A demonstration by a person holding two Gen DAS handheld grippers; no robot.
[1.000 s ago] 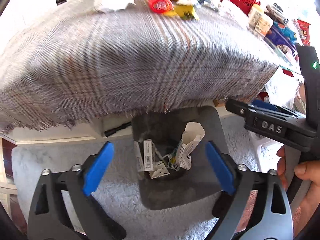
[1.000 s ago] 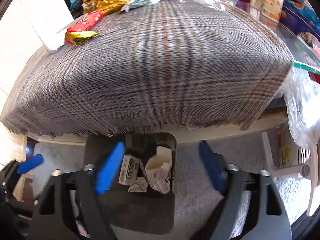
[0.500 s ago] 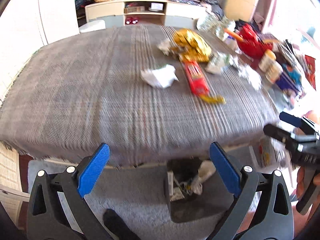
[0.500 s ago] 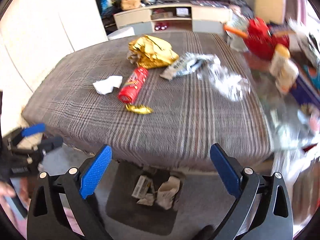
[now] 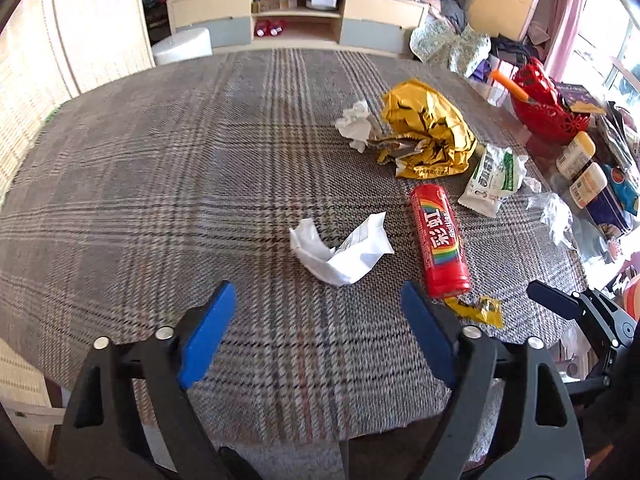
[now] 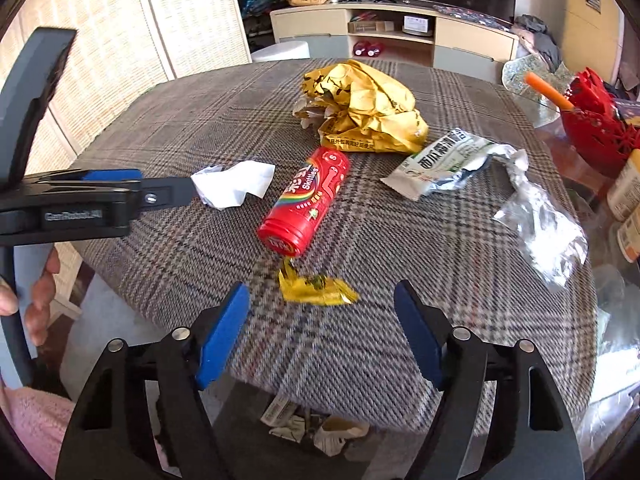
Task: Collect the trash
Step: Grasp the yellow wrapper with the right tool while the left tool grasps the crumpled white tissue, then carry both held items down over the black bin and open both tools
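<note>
While both grippers hang wide and empty: left gripper (image 5: 316, 336), right gripper (image 6: 320, 334) | one crumpled white paper (image 5: 340, 250), one red Skittles tube (image 5: 439, 240), one small yellow wrapper (image 6: 316, 288) near plaid cloth's (image 5: 160, 200) front edge | left half bare | both risen from floor bin (image 6: 296, 436).

Bright daylight enters from the window (image 5: 618, 60) on the right and overexposes that side; the fisheye bends all edges, and the far corners go dark
</note>
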